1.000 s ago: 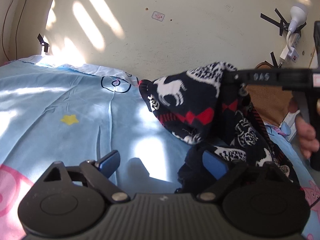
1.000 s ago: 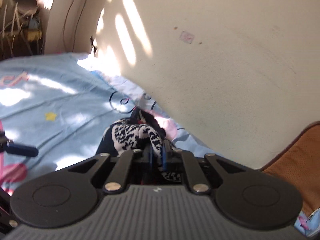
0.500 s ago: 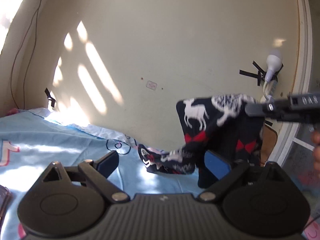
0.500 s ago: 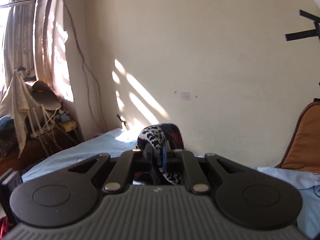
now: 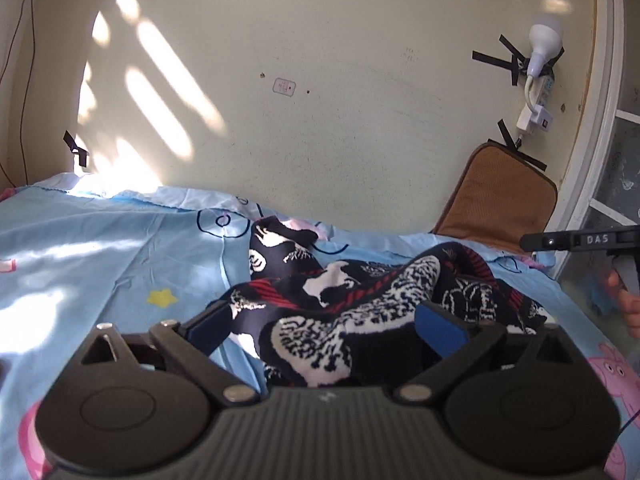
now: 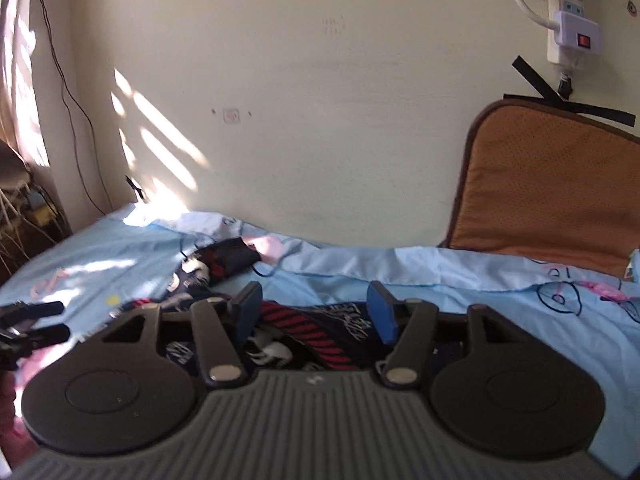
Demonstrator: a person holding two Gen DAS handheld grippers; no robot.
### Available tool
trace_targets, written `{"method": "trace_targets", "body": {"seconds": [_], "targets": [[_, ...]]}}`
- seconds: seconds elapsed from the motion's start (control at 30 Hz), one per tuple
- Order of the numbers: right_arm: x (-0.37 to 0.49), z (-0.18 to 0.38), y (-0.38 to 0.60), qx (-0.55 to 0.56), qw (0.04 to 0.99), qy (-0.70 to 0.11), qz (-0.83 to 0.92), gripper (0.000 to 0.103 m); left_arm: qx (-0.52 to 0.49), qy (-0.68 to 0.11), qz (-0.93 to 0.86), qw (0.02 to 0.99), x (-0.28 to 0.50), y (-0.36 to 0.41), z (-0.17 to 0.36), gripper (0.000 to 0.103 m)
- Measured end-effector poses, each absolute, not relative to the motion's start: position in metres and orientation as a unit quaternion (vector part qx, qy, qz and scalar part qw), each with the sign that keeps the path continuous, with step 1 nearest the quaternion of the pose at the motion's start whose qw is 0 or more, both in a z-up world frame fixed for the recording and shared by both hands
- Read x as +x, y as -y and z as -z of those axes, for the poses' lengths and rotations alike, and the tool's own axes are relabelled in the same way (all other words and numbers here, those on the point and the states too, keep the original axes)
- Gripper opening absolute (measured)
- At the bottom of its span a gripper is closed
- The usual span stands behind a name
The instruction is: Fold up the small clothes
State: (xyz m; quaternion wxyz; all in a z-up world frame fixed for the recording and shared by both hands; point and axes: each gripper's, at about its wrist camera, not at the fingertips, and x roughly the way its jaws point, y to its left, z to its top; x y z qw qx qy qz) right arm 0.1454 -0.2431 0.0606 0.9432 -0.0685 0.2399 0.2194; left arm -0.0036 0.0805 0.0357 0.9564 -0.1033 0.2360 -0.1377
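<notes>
Garment (image 5: 360, 308) with the reindeer pattern lies crumpled on the bed (image 5: 120, 264), at 12 o'clock from both grippers, because the right gripper (image 6: 316, 312) has just been opening and pinches nothing, and the left gripper (image 5: 324, 328) stands wide apart over it

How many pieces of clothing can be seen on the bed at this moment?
1, as far as I can tell: a dark patterned garment lying crumpled on the blue bedsheet, near the wall. Its folds could hide a second small piece.
</notes>
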Motion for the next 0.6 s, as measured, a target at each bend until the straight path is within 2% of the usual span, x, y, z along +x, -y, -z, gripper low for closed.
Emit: {"method": "trace_targets", "body": {"seconds": [0.03,0.07,0.1,0.13,0.17,0.2,0.23,0.27,0.3,0.47,0.6], "targets": [[0.152,-0.047,0.242,-0.094,0.94,-0.252,-0.207,0.069,-0.099,-0.243,0.136,0.955,-0.003,-0.079,-0.033,0.093],[0.158,-0.034,0.244,-0.101,0.938,-0.266,-0.199,0.075,-0.094,-0.252,0.136,0.954,0.0,-0.077,-0.03,0.079],[0.166,-0.022,0.246,-0.097,0.934,-0.283,-0.194,0.076,-0.092,-0.26,0.139,0.951,0.002,-0.076,-0.028,0.059],[0.175,-0.011,0.249,-0.086,0.93,-0.302,-0.191,0.076,-0.093,-0.27,0.143,0.948,0.007,-0.075,-0.026,0.048],[0.182,-0.003,0.25,-0.074,0.927,-0.315,-0.189,0.074,-0.095,-0.277,0.145,0.945,0.011,-0.076,-0.026,0.026],[0.188,0.006,0.249,-0.058,0.925,-0.326,-0.188,0.065,-0.096,-0.28,0.147,0.944,0.015,-0.076,-0.028,0.015],[0.192,0.01,0.248,-0.043,0.922,-0.333,-0.192,0.051,-0.094,-0.275,0.144,0.946,0.017,-0.077,-0.033,0.014],[0.193,0.011,0.248,-0.028,0.922,-0.334,-0.194,0.014,-0.084,-0.256,0.136,0.953,0.018,-0.078,-0.044,0.013],[0.19,0.005,0.246,-0.014,0.928,-0.323,-0.185,0.009,-0.071,-0.233,0.129,0.961,0.016,-0.08,-0.057,0.013],[0.141,-0.05,0.262,0.034,0.949,-0.223,-0.221,0.008,-0.055,-0.15,0.14,0.977,-0.008,-0.096,-0.125,0.013],[0.077,-0.074,0.282,0.031,0.943,-0.19,-0.27,0.008,0.006,-0.12,0.189,0.975,-0.058,-0.101,-0.141,0.014]]}}
